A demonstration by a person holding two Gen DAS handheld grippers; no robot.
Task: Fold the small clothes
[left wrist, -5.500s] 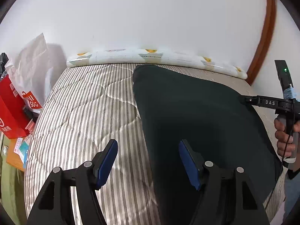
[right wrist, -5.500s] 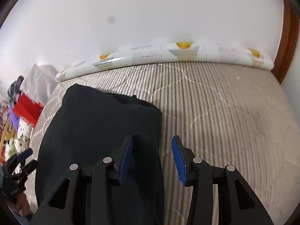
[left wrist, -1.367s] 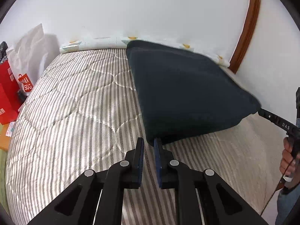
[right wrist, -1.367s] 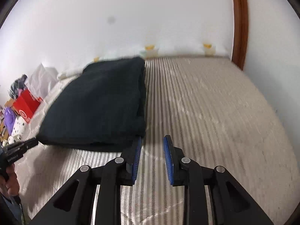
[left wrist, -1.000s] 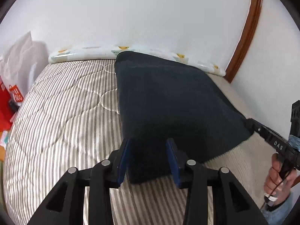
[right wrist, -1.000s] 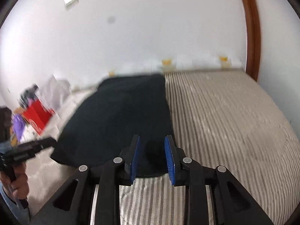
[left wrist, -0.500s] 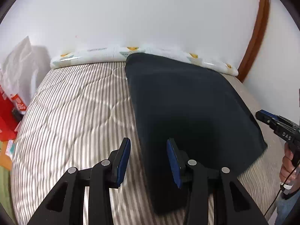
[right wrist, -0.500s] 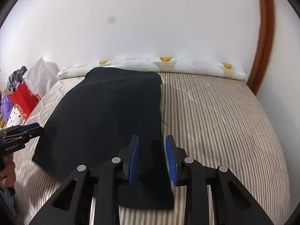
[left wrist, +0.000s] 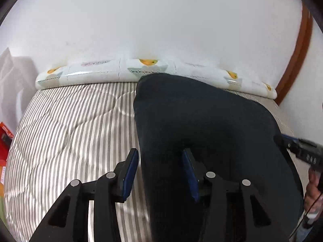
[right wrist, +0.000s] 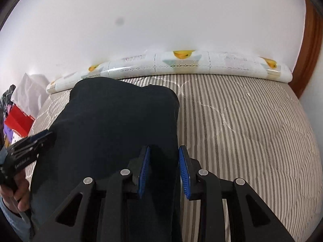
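Seen from the left wrist: dark garment (left wrist: pixel 201 125) now lies flat on the striped bed (left wrist: pixel 76 125), no longer lifted; left gripper (left wrist: pixel 160 172) has let go, pads apart astride its left edge. Right wrist: right gripper (right wrist: pixel 164 171) likewise parted over the garment's right edge, so this fold appears laid.

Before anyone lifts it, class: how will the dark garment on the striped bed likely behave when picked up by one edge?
The dark garment is probably floppy: it lies draped flat on the striped bed with soft rounded corners. It likely sags between the left gripper and right gripper, whose jaws stand open at opposite edges. It looks light, unlikely to roll.
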